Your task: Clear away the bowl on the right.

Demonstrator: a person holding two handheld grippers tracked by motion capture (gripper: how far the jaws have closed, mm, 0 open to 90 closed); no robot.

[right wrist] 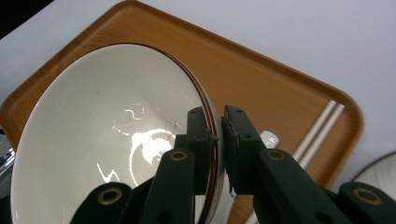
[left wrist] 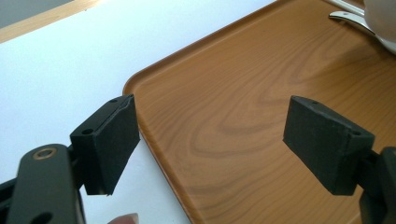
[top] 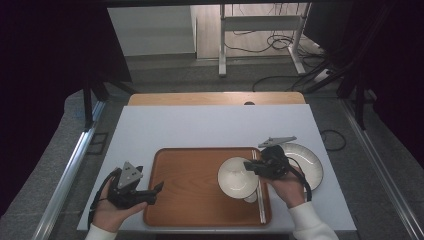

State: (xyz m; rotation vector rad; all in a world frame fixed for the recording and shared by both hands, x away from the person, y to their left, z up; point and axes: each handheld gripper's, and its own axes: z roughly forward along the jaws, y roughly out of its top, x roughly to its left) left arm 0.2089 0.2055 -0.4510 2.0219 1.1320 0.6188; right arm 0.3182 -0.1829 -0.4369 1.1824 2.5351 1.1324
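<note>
A white bowl [top: 236,176] with a brown rim hangs tilted over the right part of the wooden tray [top: 190,185]. My right gripper [top: 251,167] is shut on the bowl's rim; in the right gripper view the two pads [right wrist: 240,140] pinch the bowl [right wrist: 102,135] wall. My left gripper [top: 159,189] rests at the tray's left edge, held in a hand. In the left gripper view it stands open [left wrist: 210,140] above the tray [left wrist: 233,107] corner, nothing between its pads.
A white plate [top: 306,159] with a ridged rim lies on the white table right of the tray. White chopsticks [top: 260,195] and a white spoon [top: 251,198] lie along the tray's right side. A metal utensil [left wrist: 348,17] shows in the left gripper view.
</note>
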